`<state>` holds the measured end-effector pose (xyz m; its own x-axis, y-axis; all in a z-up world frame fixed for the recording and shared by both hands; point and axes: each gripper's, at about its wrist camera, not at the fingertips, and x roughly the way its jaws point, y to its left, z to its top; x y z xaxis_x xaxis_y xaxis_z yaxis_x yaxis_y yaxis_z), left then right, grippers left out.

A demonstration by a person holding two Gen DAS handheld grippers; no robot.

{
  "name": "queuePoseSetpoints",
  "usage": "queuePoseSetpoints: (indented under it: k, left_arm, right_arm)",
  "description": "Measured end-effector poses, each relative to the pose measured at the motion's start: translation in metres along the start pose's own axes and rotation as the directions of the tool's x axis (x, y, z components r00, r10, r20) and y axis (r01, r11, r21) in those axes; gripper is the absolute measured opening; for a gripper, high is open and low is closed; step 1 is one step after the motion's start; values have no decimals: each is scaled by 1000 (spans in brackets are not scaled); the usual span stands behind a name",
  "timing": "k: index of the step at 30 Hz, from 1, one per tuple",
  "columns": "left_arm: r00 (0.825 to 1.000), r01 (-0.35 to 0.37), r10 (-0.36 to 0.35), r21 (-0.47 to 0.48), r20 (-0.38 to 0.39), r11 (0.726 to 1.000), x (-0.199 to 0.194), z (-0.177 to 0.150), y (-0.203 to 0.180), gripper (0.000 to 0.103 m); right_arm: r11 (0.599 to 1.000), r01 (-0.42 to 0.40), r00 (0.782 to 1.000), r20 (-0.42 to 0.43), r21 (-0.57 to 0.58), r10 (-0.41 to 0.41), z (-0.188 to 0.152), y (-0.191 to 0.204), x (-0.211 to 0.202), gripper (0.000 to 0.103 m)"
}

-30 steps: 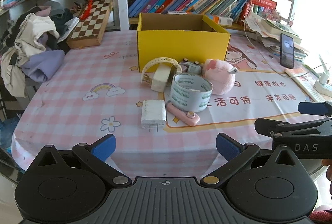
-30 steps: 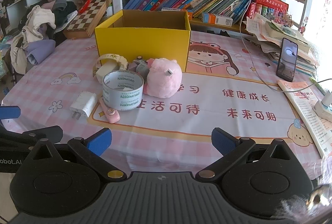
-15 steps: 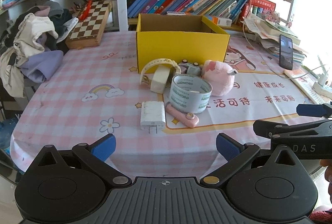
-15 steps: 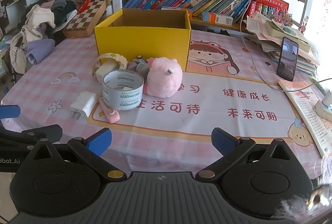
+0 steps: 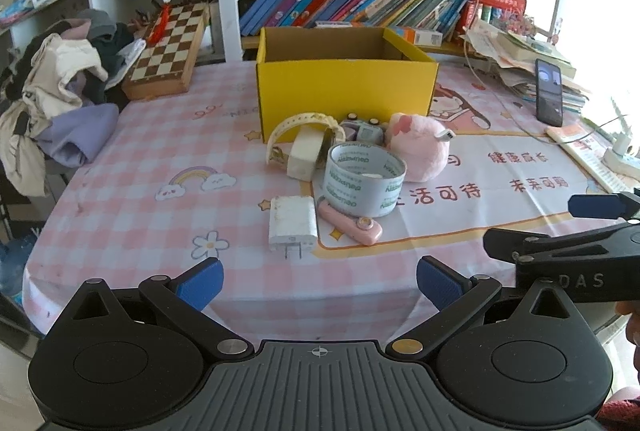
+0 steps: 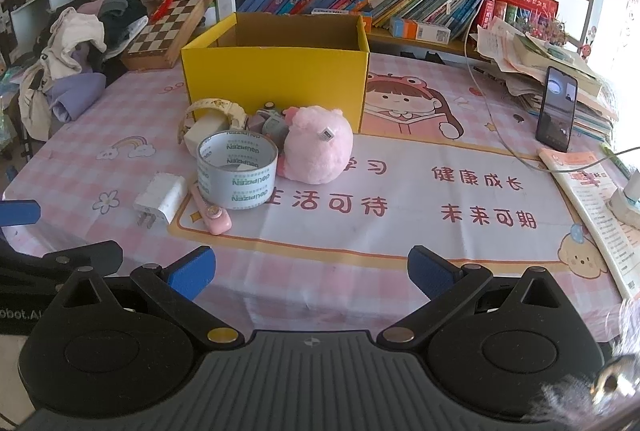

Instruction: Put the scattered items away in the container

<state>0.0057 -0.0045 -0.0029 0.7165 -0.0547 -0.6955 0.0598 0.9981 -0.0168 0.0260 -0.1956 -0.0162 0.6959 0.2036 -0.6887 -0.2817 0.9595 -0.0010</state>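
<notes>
Here we see the yellow box (image 5: 346, 93), open-topped, standing at the far middle of the table (image 5: 132, 199). Just near of it lies the clutter: a cream watch (image 5: 298, 129) leaning against its front wall, a pink plush (image 6: 316, 145), a tape roll (image 6: 237, 175) touching the plush, a white charger (image 5: 292, 221) and a pink stick (image 5: 352, 227) nearest us. The left gripper (image 5: 318, 281) and right gripper (image 6: 310, 271) hang over the near table edge, both spread wide, grasping nothing. A phone (image 6: 556, 109) stands far right.

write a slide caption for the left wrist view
Open left gripper faces a tape roll, white charger and pink plush before the yellow box.
</notes>
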Motion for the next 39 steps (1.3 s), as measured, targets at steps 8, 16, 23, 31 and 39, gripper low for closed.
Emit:
queuePoseSetpoints:
  k: [8, 16, 23, 31, 39]
  left_arm:
    - [1000, 3, -3, -1, 14, 1000, 0, 2, 1, 103]
    - [1000, -19, 19, -15, -4, 1000, 1, 2, 6, 103]
    - [1000, 2, -2, -6, 8, 1000, -3, 2, 8, 103]
    - [1000, 11, -10, -24, 25, 1000, -6, 1, 12, 103]
    - [1000, 10, -10, -29, 25, 1000, -5, 1, 13, 103]
  right_arm:
    - [1000, 3, 1000, 10, -2, -3, 2, 1, -1, 103]
    - [1000, 2, 1000, 13, -1, -2, 3, 2, -3, 103]
    - [1000, -12, 1000, 6, 10, 12, 4, 2, -2, 103]
    - [1000, -30, 999, 15, 3, 30, 5, 5, -4, 103]
    - [999, -36, 999, 14, 3, 36, 5, 5, -4, 103]
